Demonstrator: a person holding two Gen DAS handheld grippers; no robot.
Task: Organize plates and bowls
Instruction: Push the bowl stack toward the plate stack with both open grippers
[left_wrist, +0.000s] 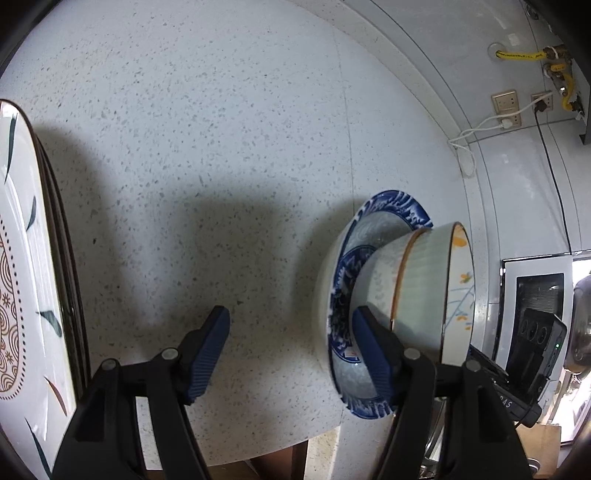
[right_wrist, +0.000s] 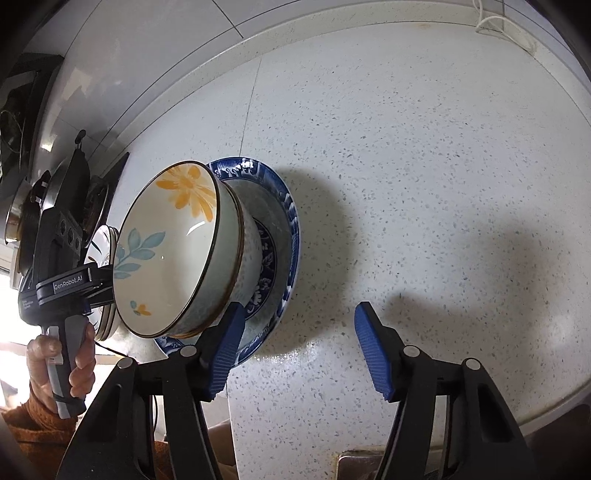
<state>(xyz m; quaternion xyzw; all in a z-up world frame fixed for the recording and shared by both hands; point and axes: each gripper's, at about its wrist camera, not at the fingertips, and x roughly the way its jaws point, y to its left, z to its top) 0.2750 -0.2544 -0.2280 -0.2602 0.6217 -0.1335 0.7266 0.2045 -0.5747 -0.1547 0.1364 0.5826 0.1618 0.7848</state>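
A: What is held in what?

B: A flower-painted bowl (right_wrist: 173, 247) is nested in a second bowl with a brown rim (right_wrist: 240, 266), and both are seated in a blue-patterned dish (right_wrist: 284, 229) on the countertop (right_wrist: 424, 166). A stack of plates with leaf marks (left_wrist: 26, 258) is seen at the left edge of the left wrist view.

A: And the grippers?

B: The left gripper (left_wrist: 291, 354) is spread wide, nothing held; one pad (left_wrist: 373, 354) is seen against the dish. The right gripper (right_wrist: 295, 354) is likewise wide open and empty, one pad (right_wrist: 225, 354) beside the bowls.

A: The surface and room?

B: A white speckled stone top is backed by pale wall tiles (left_wrist: 461, 55), with sockets (left_wrist: 506, 107) and a yellow hose (left_wrist: 517, 55). The bowls are glazed, round, glossy.
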